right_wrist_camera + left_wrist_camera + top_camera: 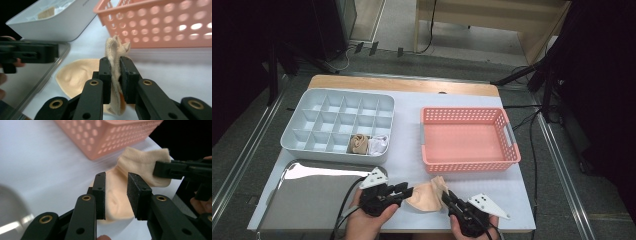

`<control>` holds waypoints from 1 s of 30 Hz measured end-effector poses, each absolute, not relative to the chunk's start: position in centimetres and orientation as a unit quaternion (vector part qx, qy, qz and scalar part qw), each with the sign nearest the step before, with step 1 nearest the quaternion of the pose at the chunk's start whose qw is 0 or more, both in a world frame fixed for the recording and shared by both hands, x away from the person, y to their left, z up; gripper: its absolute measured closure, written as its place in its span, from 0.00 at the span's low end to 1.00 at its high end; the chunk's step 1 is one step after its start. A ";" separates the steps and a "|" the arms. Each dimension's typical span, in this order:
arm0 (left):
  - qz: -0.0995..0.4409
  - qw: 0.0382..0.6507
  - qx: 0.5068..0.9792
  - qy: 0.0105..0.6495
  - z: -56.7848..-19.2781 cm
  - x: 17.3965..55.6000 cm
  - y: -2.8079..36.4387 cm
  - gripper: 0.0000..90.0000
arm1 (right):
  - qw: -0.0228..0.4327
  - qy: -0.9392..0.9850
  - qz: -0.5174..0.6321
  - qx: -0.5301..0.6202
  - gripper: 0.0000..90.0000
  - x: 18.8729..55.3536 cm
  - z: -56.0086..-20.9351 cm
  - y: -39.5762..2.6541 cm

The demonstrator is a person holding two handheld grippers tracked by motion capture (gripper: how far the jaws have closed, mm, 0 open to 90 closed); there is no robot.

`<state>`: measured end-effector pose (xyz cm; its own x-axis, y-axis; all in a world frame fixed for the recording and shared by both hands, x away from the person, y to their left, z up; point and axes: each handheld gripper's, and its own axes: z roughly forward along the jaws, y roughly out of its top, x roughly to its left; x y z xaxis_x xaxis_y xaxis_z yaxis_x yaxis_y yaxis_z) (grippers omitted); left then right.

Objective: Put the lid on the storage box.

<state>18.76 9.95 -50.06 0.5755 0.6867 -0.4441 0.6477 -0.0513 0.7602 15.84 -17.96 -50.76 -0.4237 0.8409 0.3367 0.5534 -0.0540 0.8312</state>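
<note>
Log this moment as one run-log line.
right hand-held gripper: shut on beige sock | left hand-held gripper: open, jaws astride sock | pink basket: empty

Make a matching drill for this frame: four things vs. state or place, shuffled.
1. sock
2. basket
3. organizer
4. left gripper

a. pink, nothing inside
b. jaws apart, astride the sock, not pinching
c. pinched at one end by the right gripper
d. rolled socks in two front cells

Pairs: 1-c, 2-a, 3-d, 4-b
</note>
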 end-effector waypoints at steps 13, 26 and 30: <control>0.002 0.504 0.725 0.469 -51.4 18.7 11.0 0.78 | 0.119 0.682 0.561 0.453 0.58 15.1 -50.9 -14.3; -0.004 0.518 0.728 0.449 -51.3 18.3 9.6 0.80 | 0.143 0.685 0.499 0.511 0.81 14.9 -52.8 -17.5; 0.000 0.512 0.735 0.444 -51.3 18.3 9.0 0.76 | 0.140 0.702 0.484 0.504 0.81 15.0 -53.3 -16.7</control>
